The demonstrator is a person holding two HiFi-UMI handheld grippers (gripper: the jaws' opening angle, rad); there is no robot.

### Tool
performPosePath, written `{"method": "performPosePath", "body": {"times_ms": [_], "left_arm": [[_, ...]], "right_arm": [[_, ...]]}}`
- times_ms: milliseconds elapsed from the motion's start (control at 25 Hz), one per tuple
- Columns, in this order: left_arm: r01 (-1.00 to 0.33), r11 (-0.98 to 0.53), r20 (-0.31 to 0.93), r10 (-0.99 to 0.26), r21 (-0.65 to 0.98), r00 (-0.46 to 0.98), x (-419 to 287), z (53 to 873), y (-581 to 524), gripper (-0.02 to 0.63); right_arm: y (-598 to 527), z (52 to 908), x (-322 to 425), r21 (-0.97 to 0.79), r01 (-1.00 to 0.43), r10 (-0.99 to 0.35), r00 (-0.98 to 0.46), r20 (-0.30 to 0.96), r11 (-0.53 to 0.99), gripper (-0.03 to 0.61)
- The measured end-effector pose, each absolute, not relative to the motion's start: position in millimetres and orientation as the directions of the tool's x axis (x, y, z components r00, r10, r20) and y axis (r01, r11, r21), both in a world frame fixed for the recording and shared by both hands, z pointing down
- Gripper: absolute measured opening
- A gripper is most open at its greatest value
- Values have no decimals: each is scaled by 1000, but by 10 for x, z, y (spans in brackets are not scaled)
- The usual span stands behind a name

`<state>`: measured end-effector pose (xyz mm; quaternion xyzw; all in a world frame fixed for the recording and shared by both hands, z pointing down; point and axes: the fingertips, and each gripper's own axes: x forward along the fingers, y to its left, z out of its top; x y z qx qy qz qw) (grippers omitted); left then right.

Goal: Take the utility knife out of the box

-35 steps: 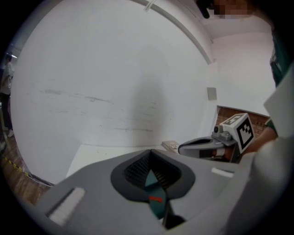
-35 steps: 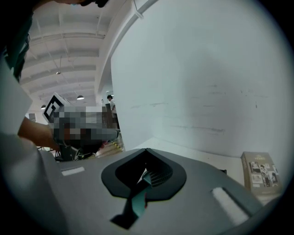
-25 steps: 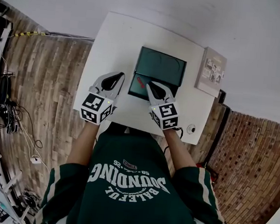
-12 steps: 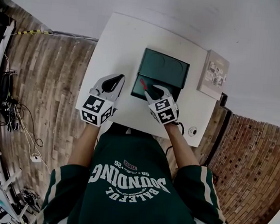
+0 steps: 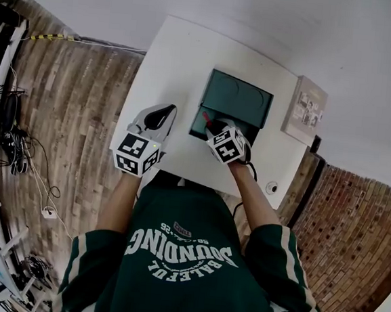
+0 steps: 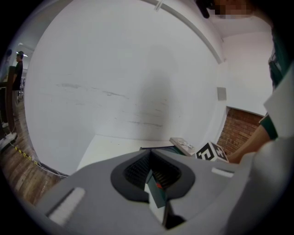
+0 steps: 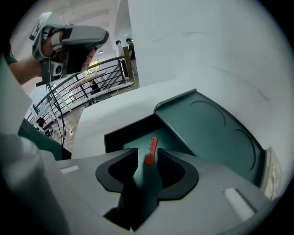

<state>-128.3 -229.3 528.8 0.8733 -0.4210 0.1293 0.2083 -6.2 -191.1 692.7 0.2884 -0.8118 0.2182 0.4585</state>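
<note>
White tabletop (image 5: 170, 61), green box (image 7: 120, 133) open on it, lid (image 7: 216, 133) tipped back. Utility knife (image 7: 151, 149) lies on the box floor, long axis roughly in line with the right gripper (image 7: 148, 158). Its near end shows between the tips, but I can't tell whether they're down at its level. Right gripper jaws are apart, gripping nothing. Left gripper (image 6: 150, 156) has jaws together and empty, and sits beside the box over bare tabletop, so it's the farther one. Mind the near box wall; open room above for lift-out, I'd judge.
</note>
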Motion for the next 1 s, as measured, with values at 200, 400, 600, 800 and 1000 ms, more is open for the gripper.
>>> {"method": "performPosePath", "body": {"times_ms": [200,400,600,800,1000], "left_arm": [[-798,-544,406,-688,258,601,-1366,5317,-2298,52],[-806,-531,410,-695,263,591,-1450,5335,-2292,52],[-808,-529,415,-694,261,588,-1500,5348,-2328,52],[-806,-533,412,-694,259,591,-1488,5353,-2356,52],[-803,-537,413,-690,257,594,-1484,5342,-2347,52]], "right_arm": [[-1916,7110,-84,-95,-656,-225,-386,895,748,108],[-1904,7209,-112,-82,-655,-208,-353,912,751,109],[-1881,7296,-96,-50,-646,-201,-309,930,762,108],[-1911,7332,-57,-23,-658,-213,-277,937,753,107],[-1915,7309,-68,-33,-667,-208,-279,937,745,80]]}}
